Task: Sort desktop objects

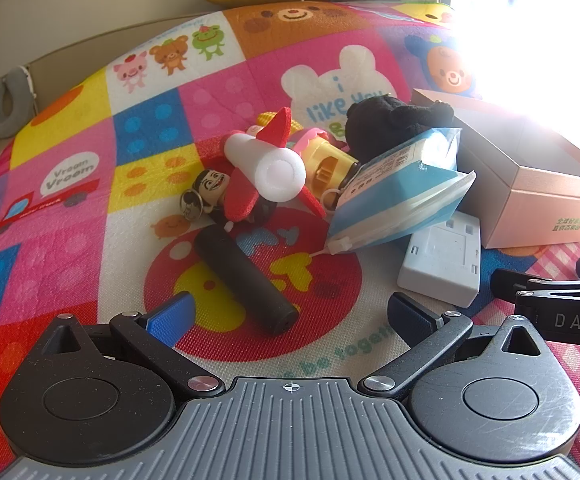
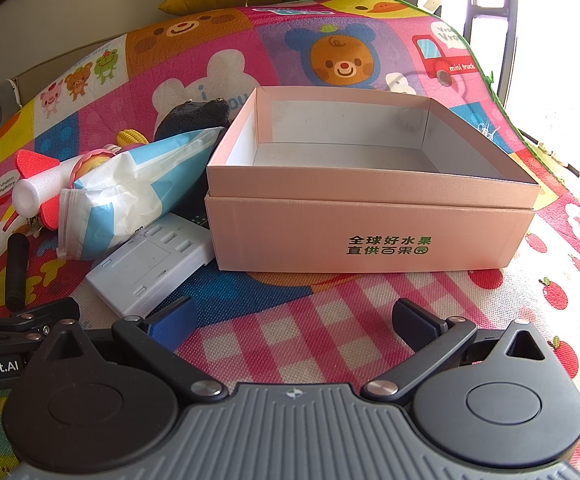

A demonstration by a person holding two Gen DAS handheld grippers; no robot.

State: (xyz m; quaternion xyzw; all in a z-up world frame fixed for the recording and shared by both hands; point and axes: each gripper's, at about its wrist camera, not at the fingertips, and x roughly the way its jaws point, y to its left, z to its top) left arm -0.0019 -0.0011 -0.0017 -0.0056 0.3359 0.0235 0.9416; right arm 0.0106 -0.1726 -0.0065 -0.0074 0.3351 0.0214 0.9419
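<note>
- Here's the heap to sort, sitting mid-frame in the left wrist view, on the colourful play mat (image 1: 90,152) that covers the surface.
- Nearest the left claw (image 1: 290,316) lies the black cylinder (image 1: 246,280), lower centre, just ahead of the blue pads; it looks stiff and smooth, so I'd judge it could roll or slip. Best taken across its middle.
- Behind it, the white foam tube with red felt fins (image 1: 266,168): surely very light and squashy, so grip it gently around the tube, not the floppy fins.
- To its left, a small figure keychain (image 1: 206,196); hard, small, fiddly.
- The blue-and-white plastic pouch (image 1: 393,200) leans on the heap right of centre; soft, crinkly, likely slippery, so pinch it near the sealed end.
- The black plush toy (image 1: 389,120) sits behind it, soft and forgiving anywhere.
- The white plastic charger block (image 1: 441,264) lies flat, lower right of the heap, touching the pouch; rigid, and best gripped across its narrow sides.
- The pink cardboard box (image 2: 369,224) fills the centre of the right wrist view, open-topped and empty; probably the drop-off.
- Left claw: spread wide, nothing in it.
- Right claw (image 2: 293,320): spread wide too, holding nothing, facing the box front.
</note>
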